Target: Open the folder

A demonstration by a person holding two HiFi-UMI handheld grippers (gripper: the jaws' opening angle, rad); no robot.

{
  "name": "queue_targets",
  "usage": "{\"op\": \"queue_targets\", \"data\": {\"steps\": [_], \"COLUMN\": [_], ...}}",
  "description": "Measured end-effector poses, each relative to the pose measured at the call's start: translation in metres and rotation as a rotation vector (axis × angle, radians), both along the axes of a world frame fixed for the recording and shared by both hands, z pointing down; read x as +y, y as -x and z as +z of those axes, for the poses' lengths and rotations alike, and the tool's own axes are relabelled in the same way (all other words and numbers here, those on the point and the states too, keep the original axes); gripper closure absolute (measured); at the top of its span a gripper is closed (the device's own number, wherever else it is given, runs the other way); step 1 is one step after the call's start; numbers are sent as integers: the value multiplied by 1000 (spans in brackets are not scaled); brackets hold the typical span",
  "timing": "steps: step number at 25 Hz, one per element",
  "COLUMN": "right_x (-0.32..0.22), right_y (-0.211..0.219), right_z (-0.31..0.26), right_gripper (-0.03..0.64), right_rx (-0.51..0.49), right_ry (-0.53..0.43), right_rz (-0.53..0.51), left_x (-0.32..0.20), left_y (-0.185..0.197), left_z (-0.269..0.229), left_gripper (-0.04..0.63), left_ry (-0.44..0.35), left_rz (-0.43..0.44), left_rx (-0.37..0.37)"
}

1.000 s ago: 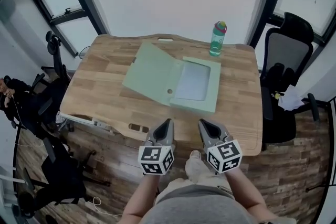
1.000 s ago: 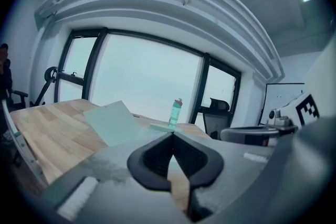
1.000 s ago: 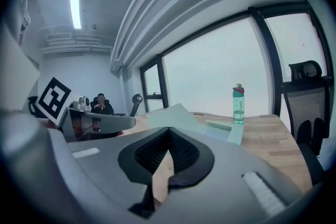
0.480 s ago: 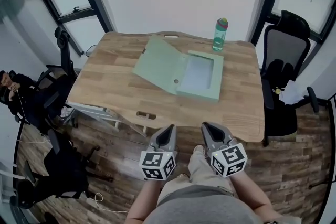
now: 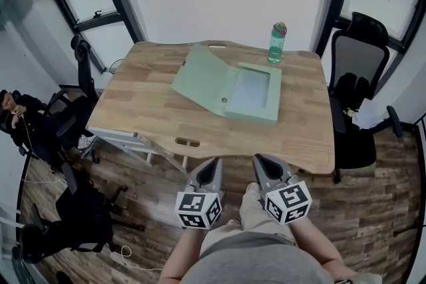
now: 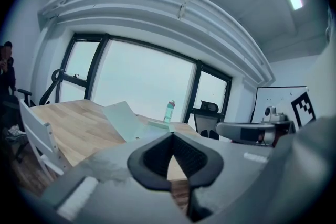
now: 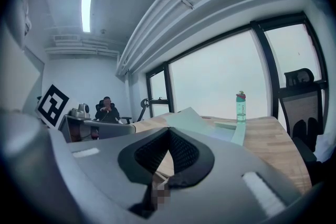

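A pale green folder (image 5: 229,86) lies open on the wooden table (image 5: 153,116). Its lid (image 5: 200,80) stands tilted up to the left, and white paper (image 5: 251,90) shows in the tray. Both grippers hang in front of the table's near edge, well apart from the folder. My left gripper (image 5: 214,162) is shut and holds nothing. My right gripper (image 5: 256,159) is shut and empty too. The left gripper view shows the folder (image 6: 122,119) far off past the closed jaws. From the right gripper view the same folder (image 7: 197,122) lies far ahead on the table.
A green water bottle (image 5: 276,43) stands at the table's far edge behind the folder. A black office chair (image 5: 359,96) is at the right of the table. More chairs (image 5: 73,63) and a seated person (image 5: 13,113) are at the left. A white rack (image 5: 126,142) sits under the table.
Both grippers and the camera have drawn back from the table, so the table and the open folder sit farther off. The folder itself has not moved.
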State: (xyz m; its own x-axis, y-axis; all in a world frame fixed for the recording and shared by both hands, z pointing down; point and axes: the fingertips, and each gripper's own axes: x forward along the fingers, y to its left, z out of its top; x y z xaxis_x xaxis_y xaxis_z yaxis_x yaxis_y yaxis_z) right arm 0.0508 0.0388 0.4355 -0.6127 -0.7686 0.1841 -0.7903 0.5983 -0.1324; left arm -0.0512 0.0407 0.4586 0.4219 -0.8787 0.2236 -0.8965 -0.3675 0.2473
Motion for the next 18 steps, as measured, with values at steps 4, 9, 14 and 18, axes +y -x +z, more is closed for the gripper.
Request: {"op": "queue_targets", "data": {"steps": [4, 9, 14, 18], "right_x": [3, 3, 3, 4], "right_y": [3, 5, 5, 1], "right_z": [-1, -4, -6, -7], "right_gripper": [617, 617, 617, 617], "right_rx": [-3, -13, -12, -10], "right_ry": [-4, -10, -13, -15], "right_rz": [-1, 2, -3, -3], "left_x": [3, 2, 1, 1], "left_y": [-2, -2, -4, -8], "left_z": [-4, -5, -8, -11], "left_gripper": [592, 592, 592, 592], "left_ry": [-10, -13, -21, -27], "left_rz": [8, 17, 13, 17], "left_rx": [3, 3, 5, 3]}}
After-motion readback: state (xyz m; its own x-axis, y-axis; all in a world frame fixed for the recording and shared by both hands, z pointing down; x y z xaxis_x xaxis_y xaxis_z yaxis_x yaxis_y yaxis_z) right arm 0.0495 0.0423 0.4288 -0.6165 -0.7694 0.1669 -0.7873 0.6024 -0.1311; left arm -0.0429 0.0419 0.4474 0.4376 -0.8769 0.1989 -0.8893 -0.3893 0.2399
